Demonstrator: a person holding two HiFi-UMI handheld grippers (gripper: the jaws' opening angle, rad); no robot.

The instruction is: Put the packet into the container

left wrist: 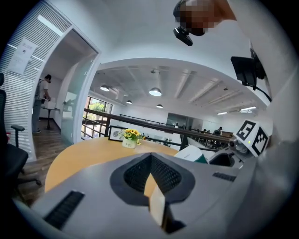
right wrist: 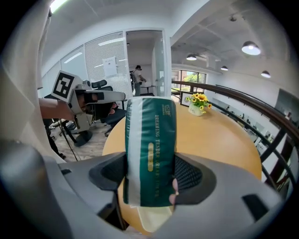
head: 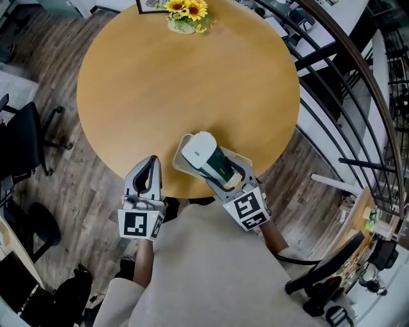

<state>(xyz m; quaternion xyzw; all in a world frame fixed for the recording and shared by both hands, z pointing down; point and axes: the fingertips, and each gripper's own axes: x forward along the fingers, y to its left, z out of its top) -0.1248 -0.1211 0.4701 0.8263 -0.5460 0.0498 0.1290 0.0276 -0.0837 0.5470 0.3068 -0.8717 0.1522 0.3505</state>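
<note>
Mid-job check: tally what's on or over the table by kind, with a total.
packet: 1
container: 1
flower pot: 1
picture frame: 1
Total: 4

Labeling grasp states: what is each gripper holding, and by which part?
The right gripper clamps the green-and-white packet across its width, near one end. The left gripper is shut on nothing.

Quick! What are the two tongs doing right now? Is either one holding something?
Left tongs: closed, holding nothing.
Right tongs: closed on the green packet.
</note>
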